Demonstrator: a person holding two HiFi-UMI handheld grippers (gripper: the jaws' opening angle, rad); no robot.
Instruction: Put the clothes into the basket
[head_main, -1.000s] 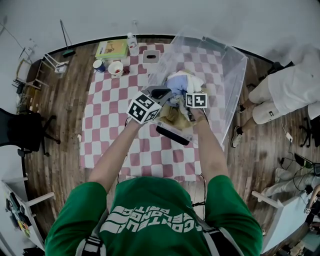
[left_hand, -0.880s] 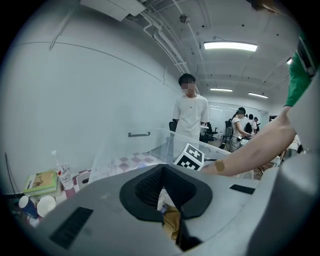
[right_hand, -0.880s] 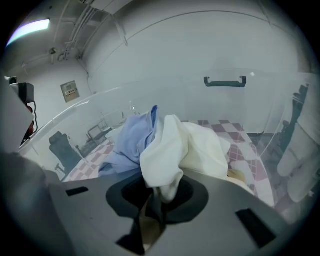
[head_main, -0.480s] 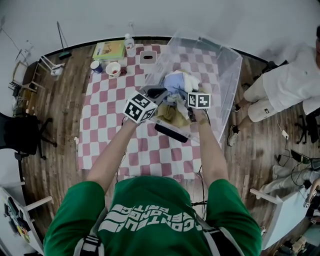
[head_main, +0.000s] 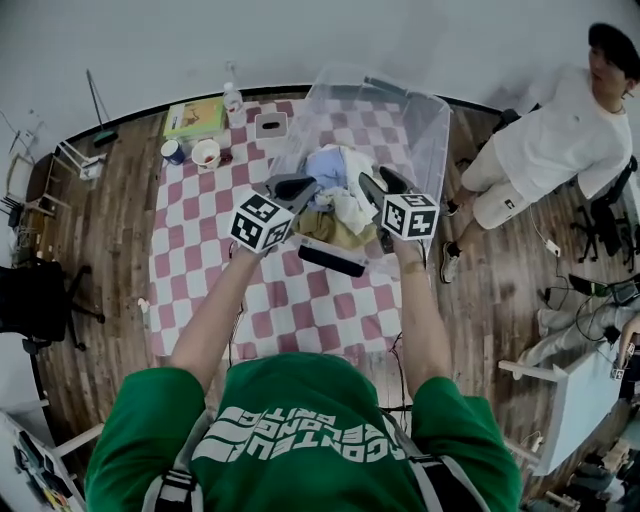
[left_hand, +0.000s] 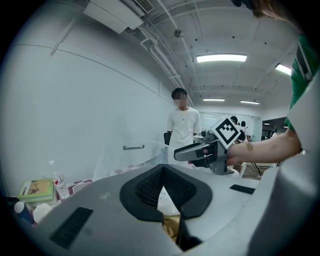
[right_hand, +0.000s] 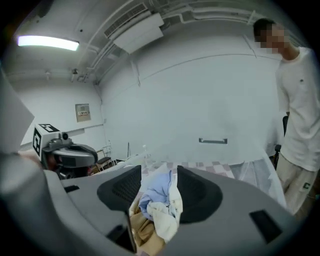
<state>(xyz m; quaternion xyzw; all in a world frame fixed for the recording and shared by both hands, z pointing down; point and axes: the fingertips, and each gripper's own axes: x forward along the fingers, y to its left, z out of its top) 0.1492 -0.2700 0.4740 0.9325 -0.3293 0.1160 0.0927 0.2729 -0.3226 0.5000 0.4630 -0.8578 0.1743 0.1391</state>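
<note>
A clear plastic basket (head_main: 432, 112) stands on the checkered table, holding a pile of clothes (head_main: 338, 197) in light blue, white and tan. My left gripper (head_main: 286, 187) hovers over the pile's left side with its jaws shut and nothing between them; in the left gripper view the left gripper (left_hand: 161, 172) shows its pads meeting at the tip. My right gripper (head_main: 380, 184) hangs over the pile's right side, its jaws opening. In the right gripper view the clothes (right_hand: 159, 212) lie below the parted jaws of the right gripper (right_hand: 159, 186), untouched by the pads.
A checkered cloth (head_main: 200, 270) covers the table. At its far left are a book (head_main: 195, 117), a bottle (head_main: 233, 98), two cups (head_main: 206, 153) and a small white box (head_main: 271, 124). A person in white (head_main: 545, 150) stands to the right of the basket. A black chair (head_main: 30, 300) is at far left.
My right gripper's jaws have parted and it has drawn back to the right of the pile. The left gripper has shifted slightly left, still shut. The clothes stay in the basket.
</note>
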